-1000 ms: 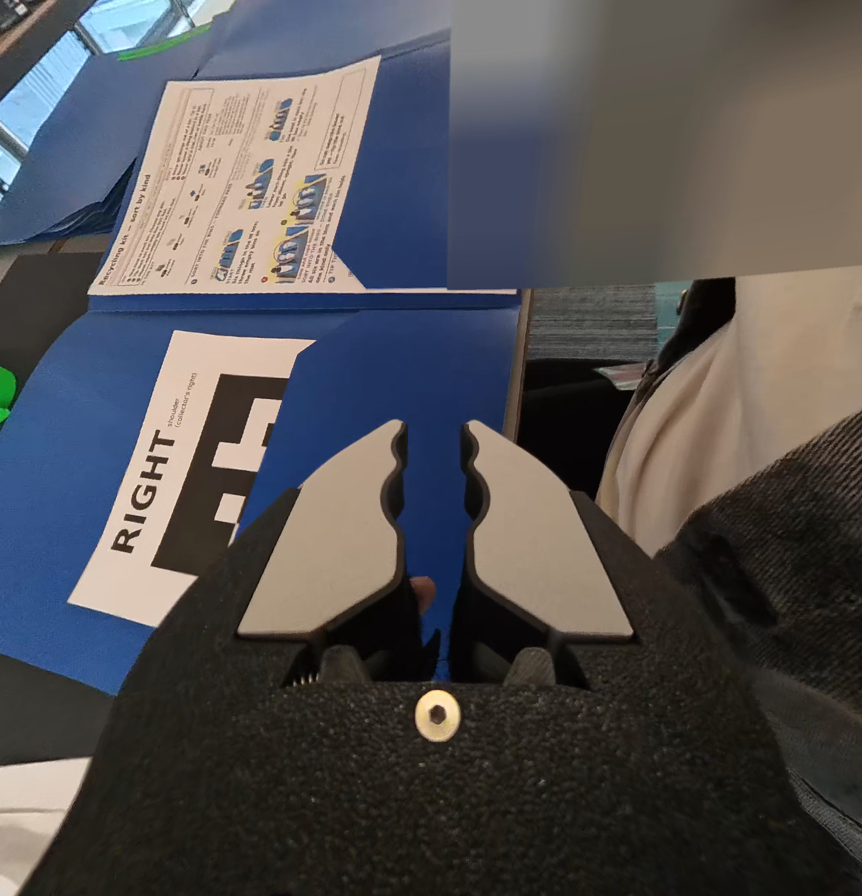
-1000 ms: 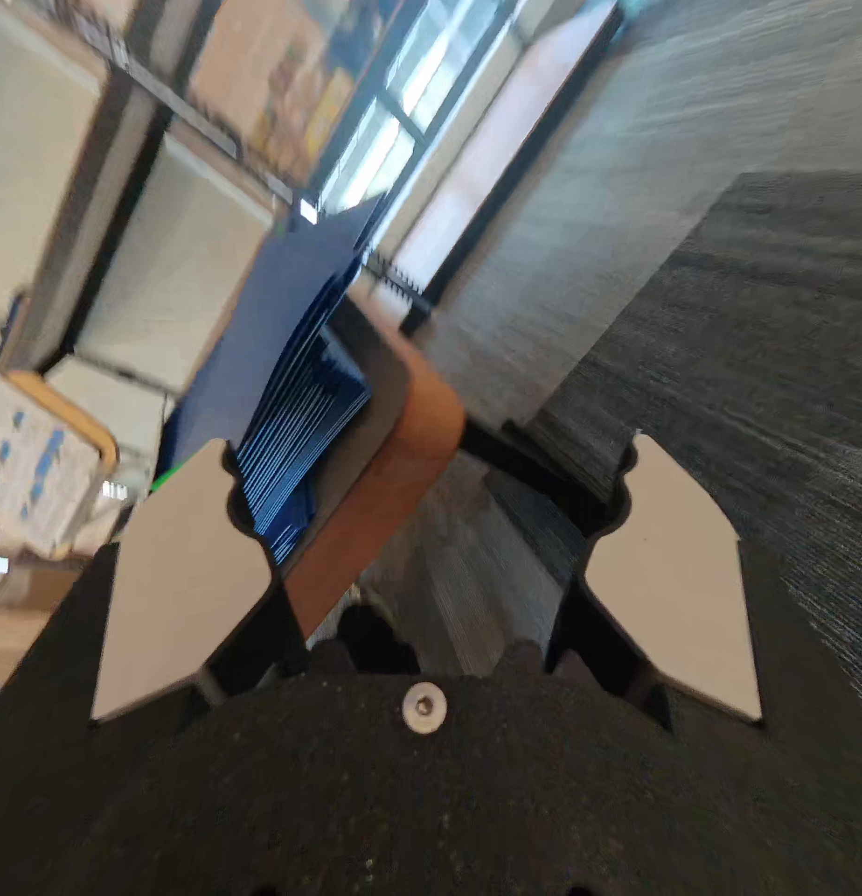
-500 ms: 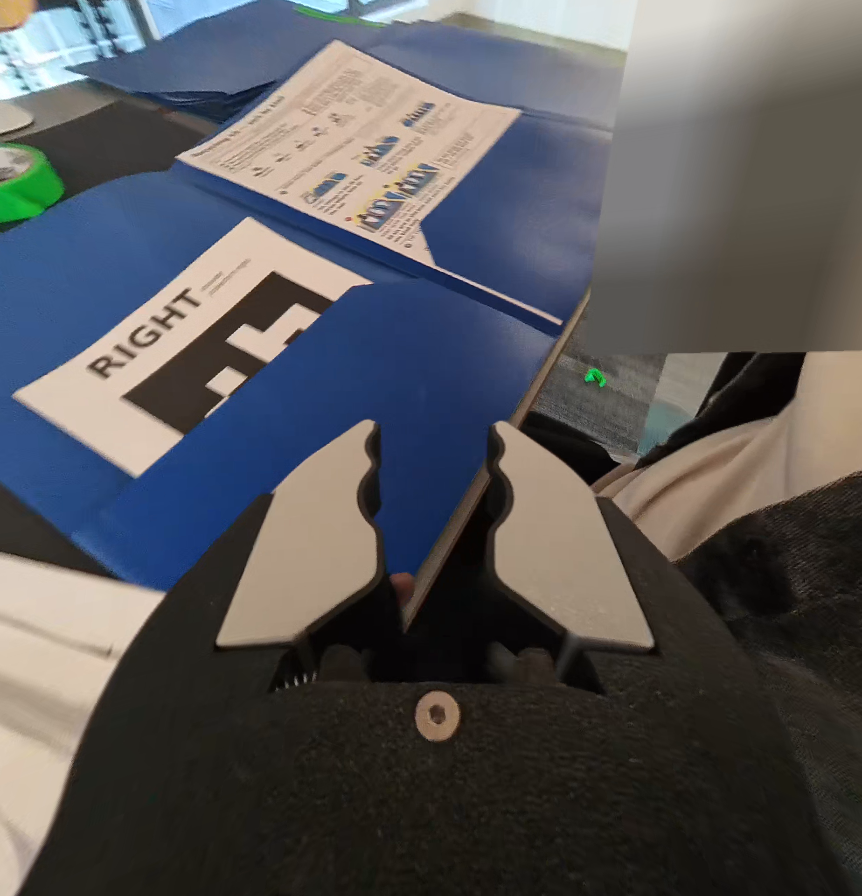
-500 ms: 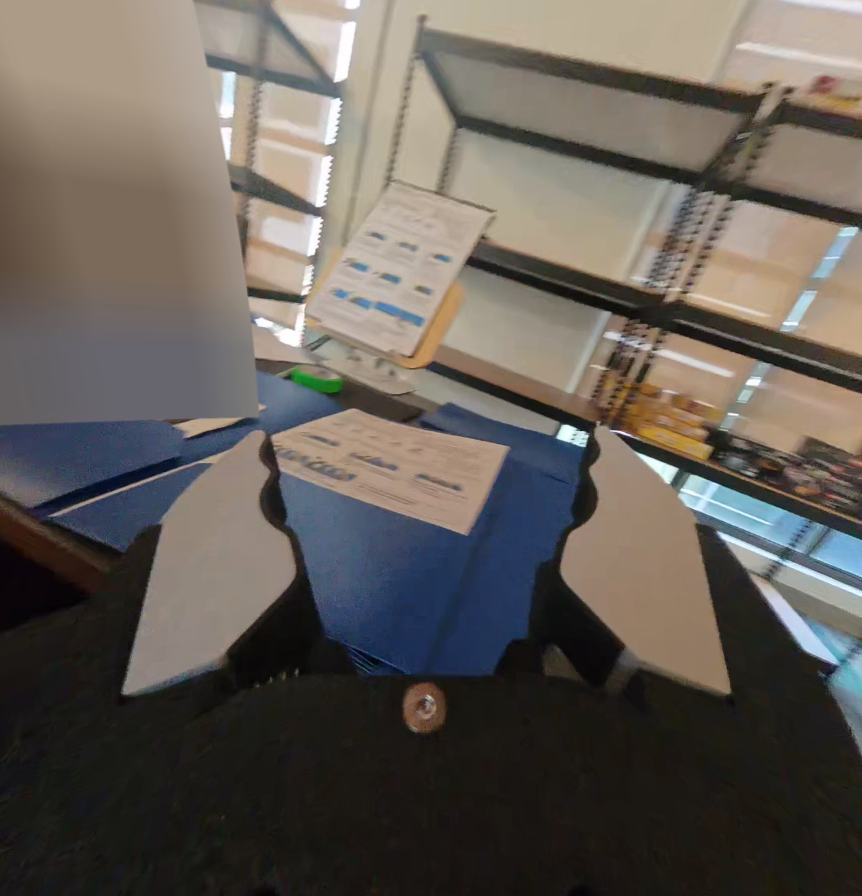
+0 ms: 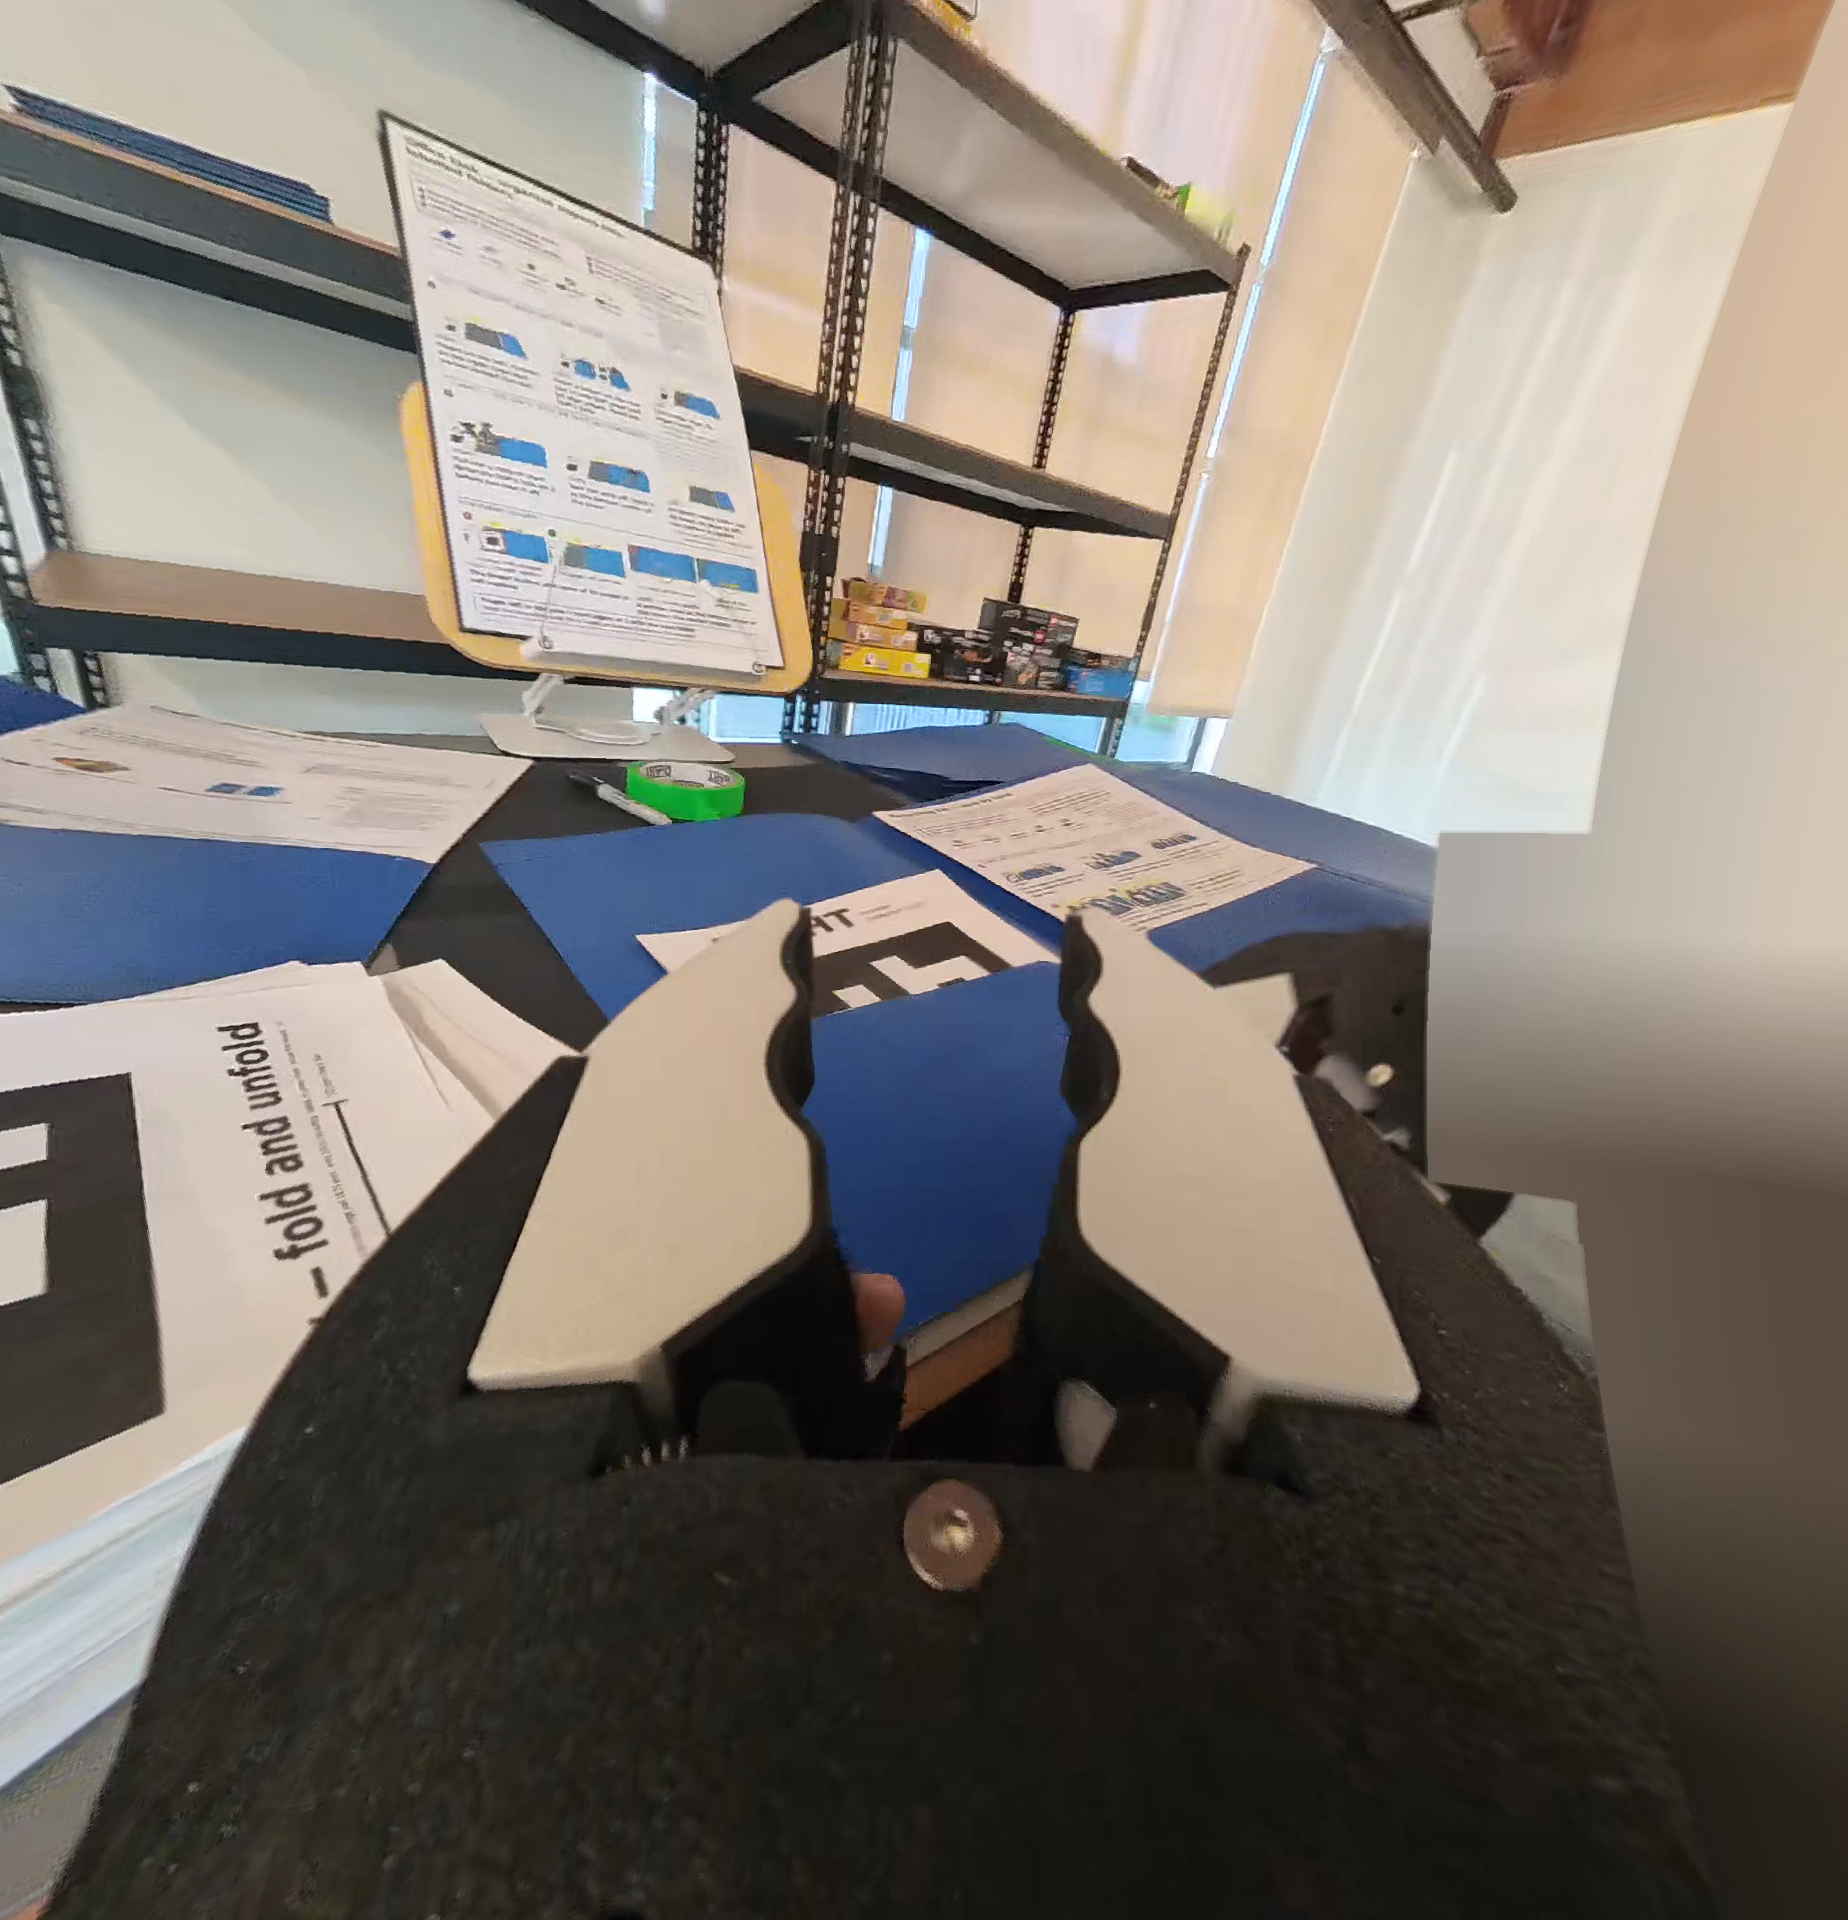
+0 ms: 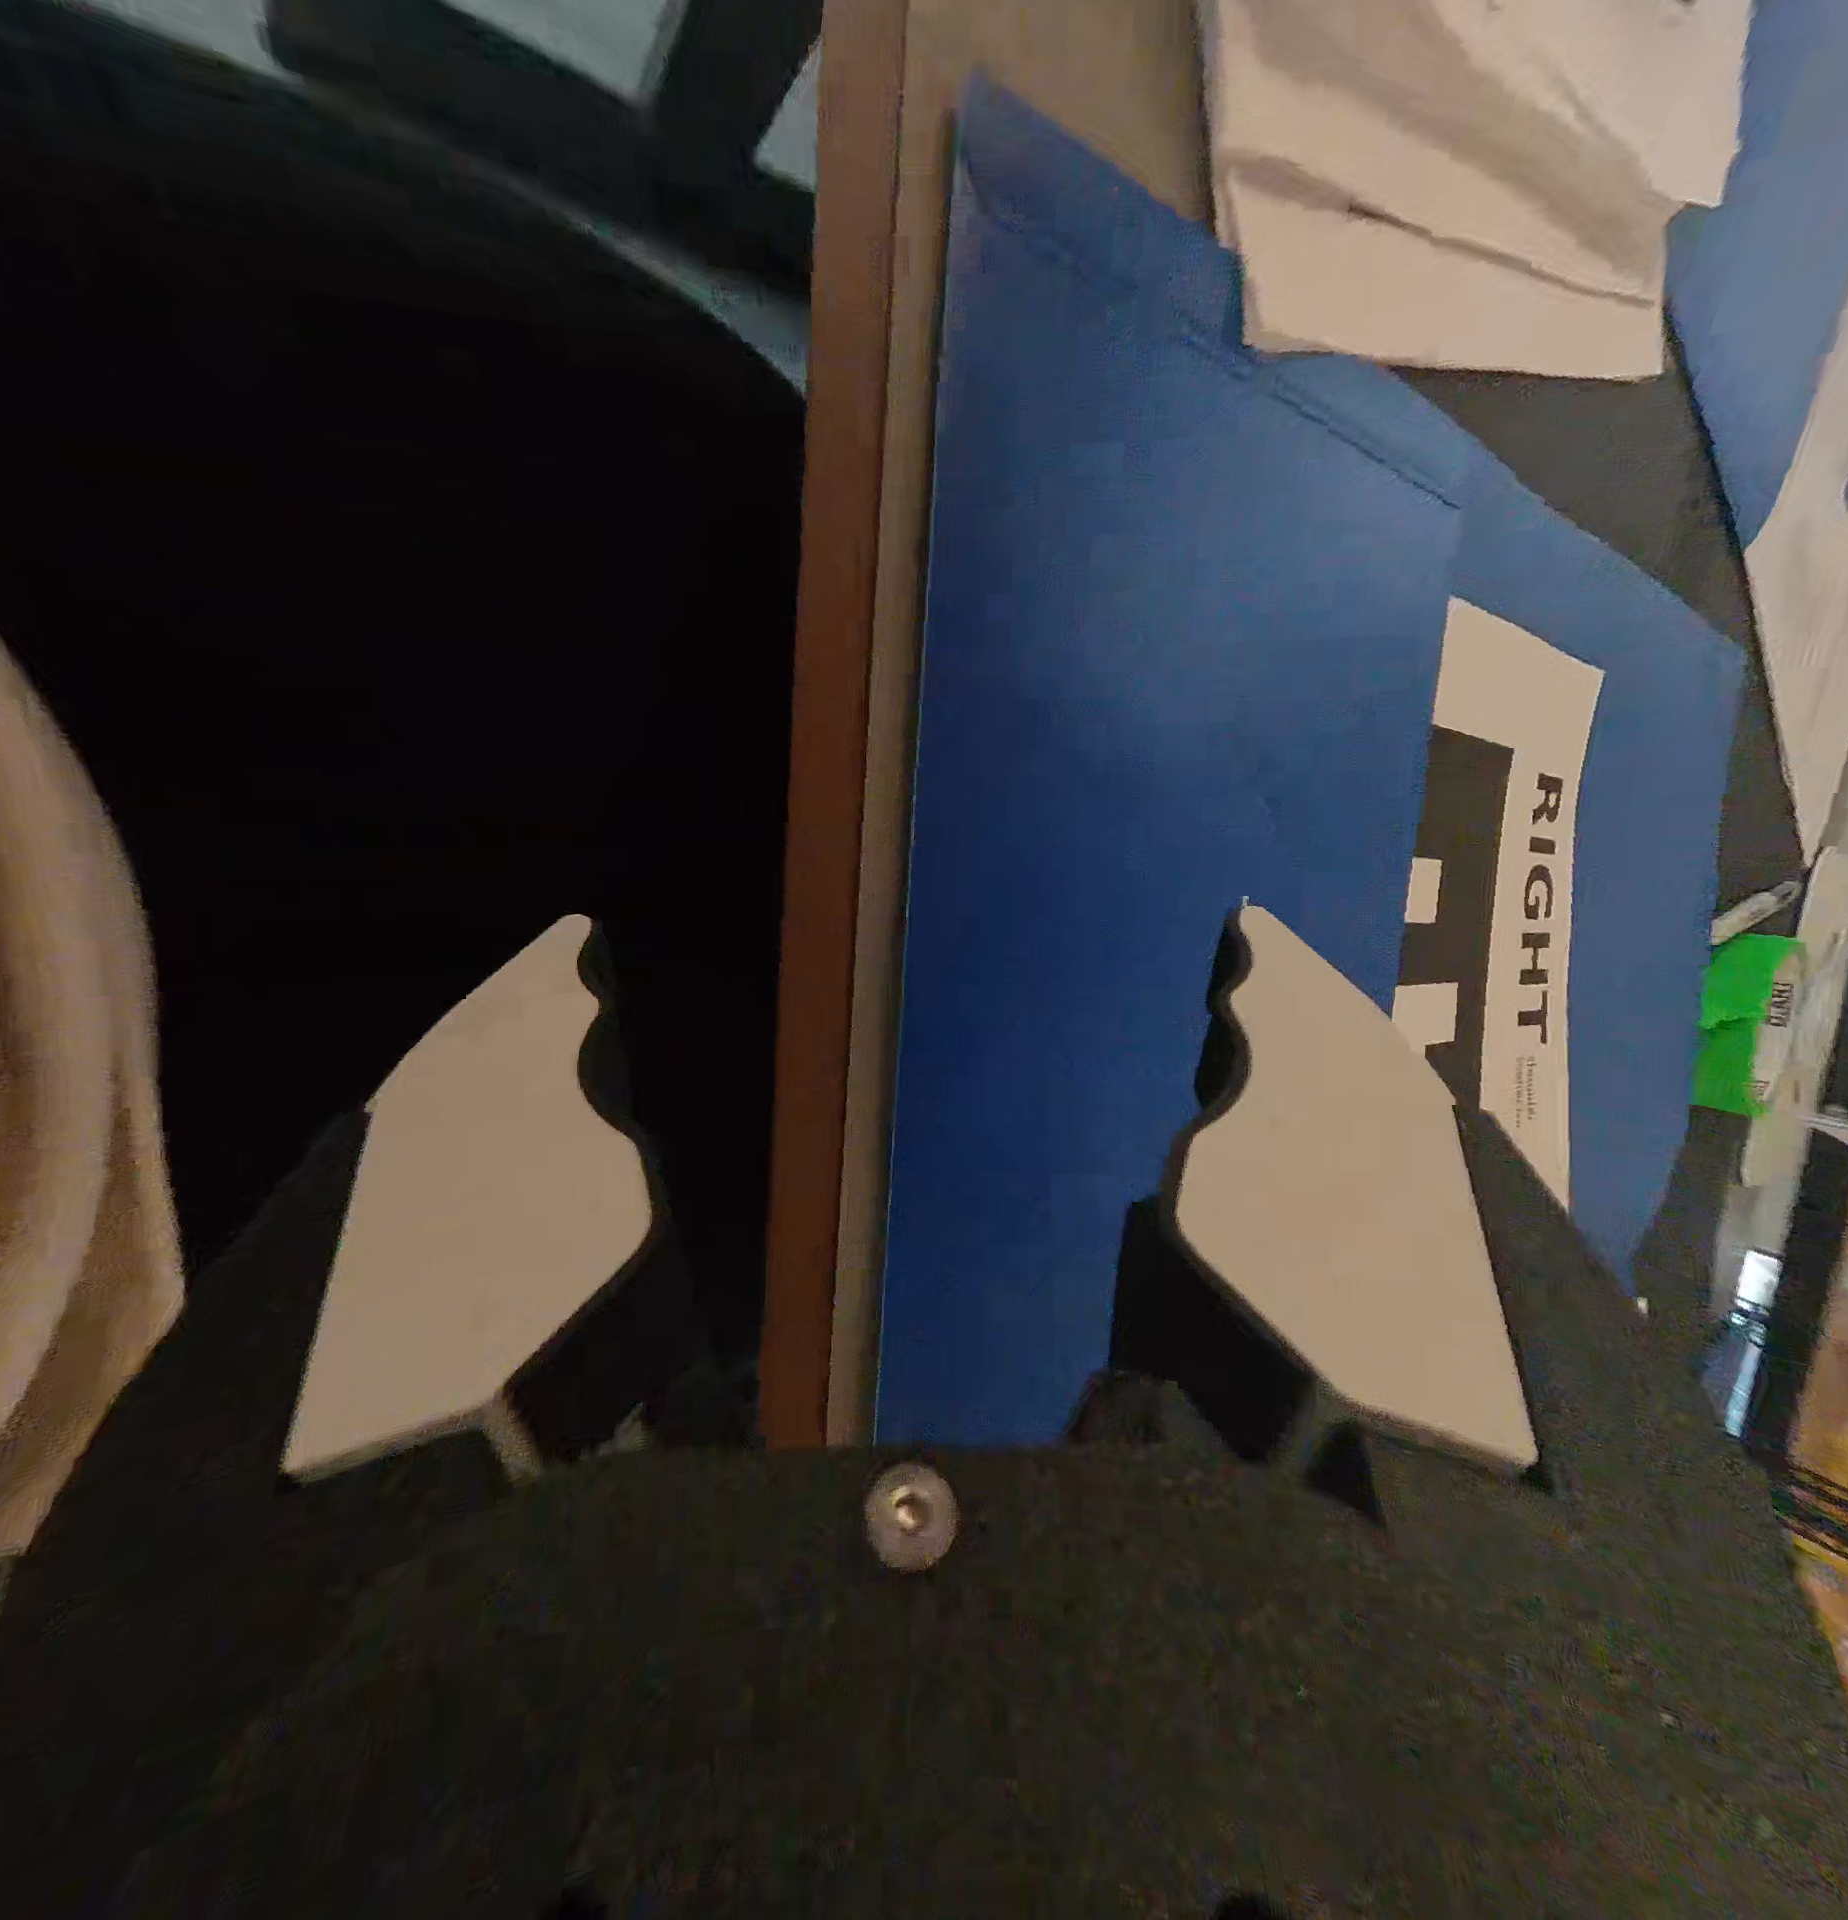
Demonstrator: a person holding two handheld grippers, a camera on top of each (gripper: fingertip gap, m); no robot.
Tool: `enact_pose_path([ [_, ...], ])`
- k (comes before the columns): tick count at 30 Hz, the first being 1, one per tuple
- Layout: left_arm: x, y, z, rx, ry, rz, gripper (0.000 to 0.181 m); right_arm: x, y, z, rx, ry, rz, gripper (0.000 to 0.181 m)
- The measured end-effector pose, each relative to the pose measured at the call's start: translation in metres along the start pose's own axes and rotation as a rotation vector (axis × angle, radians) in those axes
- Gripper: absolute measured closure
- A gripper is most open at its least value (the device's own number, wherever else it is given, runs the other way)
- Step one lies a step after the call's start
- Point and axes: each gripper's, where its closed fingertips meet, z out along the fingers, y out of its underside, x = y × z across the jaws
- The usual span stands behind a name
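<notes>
My left gripper [image 5: 935, 935] is open and empty. It is held low over the near edge of an open blue folder [image 5: 930, 1122], whose pocket holds a white sheet with a black square marker [image 5: 899, 951]. My right gripper [image 6: 915, 920] is open wide and empty. It is rolled sideways, so the brown table edge [image 6: 826, 727] runs upright between its fingers. The same blue folder [image 6: 1159, 727] and marker sheet [image 6: 1502, 883] lie just beyond its right finger. A black gripper body [image 5: 1346, 1018] shows at the right of the left wrist view.
A thick stack of white printed paper [image 5: 172, 1195] lies at the left. A second blue folder with a printed sheet [image 5: 1107, 842] lies behind. A green tape roll [image 5: 686, 790], a pen [image 5: 619, 795] and a document stand [image 5: 587, 436] are farther back. Metal shelving [image 5: 847, 416] stands behind the table.
My left gripper has opened wider and tilted up from looking down at the folder to looking level across the table. My right gripper has swung from the shelves to the table's front edge, staying open.
</notes>
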Motion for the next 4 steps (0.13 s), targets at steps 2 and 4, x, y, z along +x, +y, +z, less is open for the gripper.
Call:
enact_pose_path([
  [2, 0.000, 0.005, 0.000, -0.046, 0.014, -0.012, 0.135, -0.001, 0.011, 0.013, -0.097, 0.020, -0.020, 0.072],
  [4, 0.002, 0.017, 0.004, -0.114, 0.037, -0.026, 0.133, -0.013, 0.018, 0.018, -0.131, -0.037, 0.002, 0.085],
])
